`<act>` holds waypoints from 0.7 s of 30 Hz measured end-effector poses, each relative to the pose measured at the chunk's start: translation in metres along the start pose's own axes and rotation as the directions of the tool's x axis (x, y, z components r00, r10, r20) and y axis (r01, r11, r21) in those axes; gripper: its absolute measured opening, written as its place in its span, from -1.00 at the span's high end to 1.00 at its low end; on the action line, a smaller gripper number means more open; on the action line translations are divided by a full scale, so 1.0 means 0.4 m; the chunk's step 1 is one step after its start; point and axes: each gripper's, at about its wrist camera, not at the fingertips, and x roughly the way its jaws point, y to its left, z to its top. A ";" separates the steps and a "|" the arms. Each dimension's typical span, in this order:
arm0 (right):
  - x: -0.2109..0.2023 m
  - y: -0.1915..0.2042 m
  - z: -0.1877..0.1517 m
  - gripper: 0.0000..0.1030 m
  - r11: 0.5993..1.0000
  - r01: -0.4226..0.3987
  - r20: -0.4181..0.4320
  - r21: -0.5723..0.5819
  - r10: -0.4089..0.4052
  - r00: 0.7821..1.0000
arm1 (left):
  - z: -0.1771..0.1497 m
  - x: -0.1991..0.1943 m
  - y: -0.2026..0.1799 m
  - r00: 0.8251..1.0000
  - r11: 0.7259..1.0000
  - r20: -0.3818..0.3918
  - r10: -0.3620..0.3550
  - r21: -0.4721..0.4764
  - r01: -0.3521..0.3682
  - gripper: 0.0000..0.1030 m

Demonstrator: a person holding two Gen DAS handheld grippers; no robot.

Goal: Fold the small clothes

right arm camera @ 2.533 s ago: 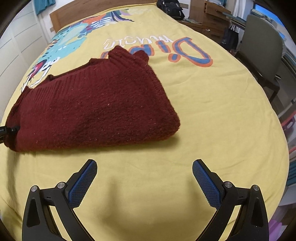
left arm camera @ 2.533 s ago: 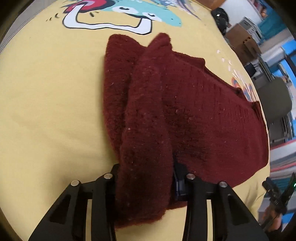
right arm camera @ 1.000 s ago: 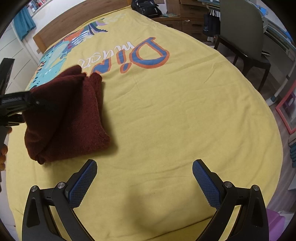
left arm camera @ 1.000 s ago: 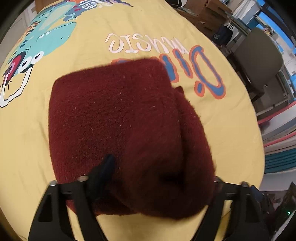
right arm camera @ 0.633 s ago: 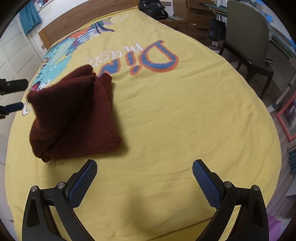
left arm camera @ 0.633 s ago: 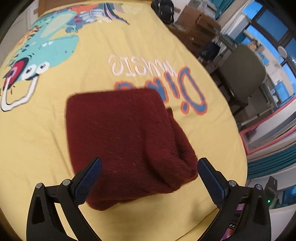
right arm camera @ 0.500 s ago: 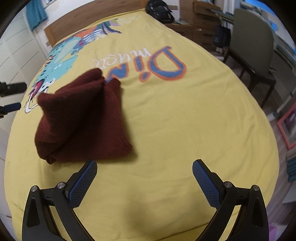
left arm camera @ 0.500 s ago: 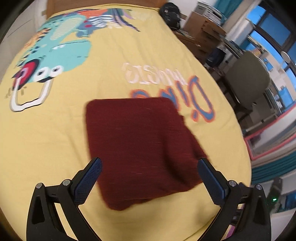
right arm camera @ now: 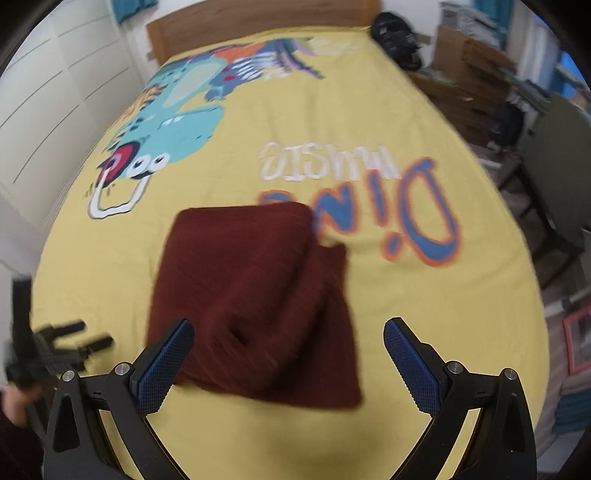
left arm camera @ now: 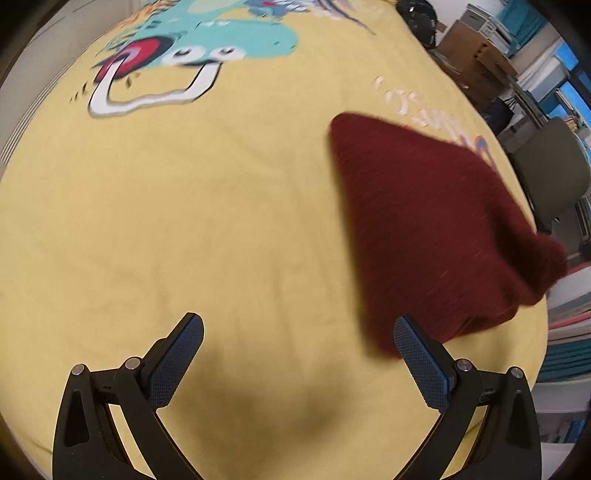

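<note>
Yellow dino-print bedspread [right arm camera: 406, 314] w/ folded maroon sweater [right arm camera: 255, 295] lying mid-spread just below the blue lettering; right gripper [right arm camera: 288, 354] over sweater's near edge, jaws spread, empty; left gripper [left arm camera: 295, 347] beside sweater, jaws spread, empty.

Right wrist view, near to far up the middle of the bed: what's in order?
right gripper → folded maroon sweater → white "MUSIC" lettering → wooden headboard
</note>
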 end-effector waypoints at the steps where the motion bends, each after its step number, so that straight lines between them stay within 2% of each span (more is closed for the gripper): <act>1: 0.024 0.013 0.019 -0.95 1.000 -0.011 -0.028 -0.007 0.011 1.000 | -0.015 0.006 0.009 1.000 1.000 -0.008 -0.003 -0.001 0.003 -0.97; 5: 0.135 0.039 0.039 -0.73 0.999 -0.043 -0.162 0.011 0.045 0.986 | -0.041 0.006 0.012 0.999 0.999 -0.018 -0.038 0.002 0.038 -0.97; 7: 0.188 0.035 0.022 -0.39 1.000 -0.011 -0.227 0.019 0.015 0.974 | -0.045 0.000 0.004 0.999 0.999 -0.014 -0.041 0.009 0.041 -0.97; 9: 0.224 0.018 -0.009 -0.29 0.999 -0.004 -0.264 0.038 0.014 0.964 | -0.047 -0.001 -0.004 0.999 0.999 -0.010 -0.035 0.021 0.035 -0.97; 10: 0.233 0.004 -0.027 -0.06 0.999 -0.013 -0.273 0.052 0.027 0.962 | -0.047 0.001 -0.007 1.000 0.999 -0.008 -0.029 0.031 0.030 -0.97; 13: 0.222 -0.046 -0.065 0.37 0.992 -0.062 -0.248 0.109 0.088 0.965 | -0.053 0.008 -0.014 1.000 0.999 -0.009 -0.021 0.048 0.022 -0.97; 18: 0.129 -0.110 -0.092 0.56 0.986 -0.102 -0.144 0.134 0.121 0.982 | -0.054 0.013 -0.035 0.999 0.997 -0.013 -0.035 0.062 0.036 -0.97; 21: 0.096 -0.134 -0.113 0.58 0.988 -0.094 -0.128 0.127 0.110 0.986 | -0.050 0.012 -0.061 0.999 0.996 -0.011 -0.042 0.079 0.043 -0.97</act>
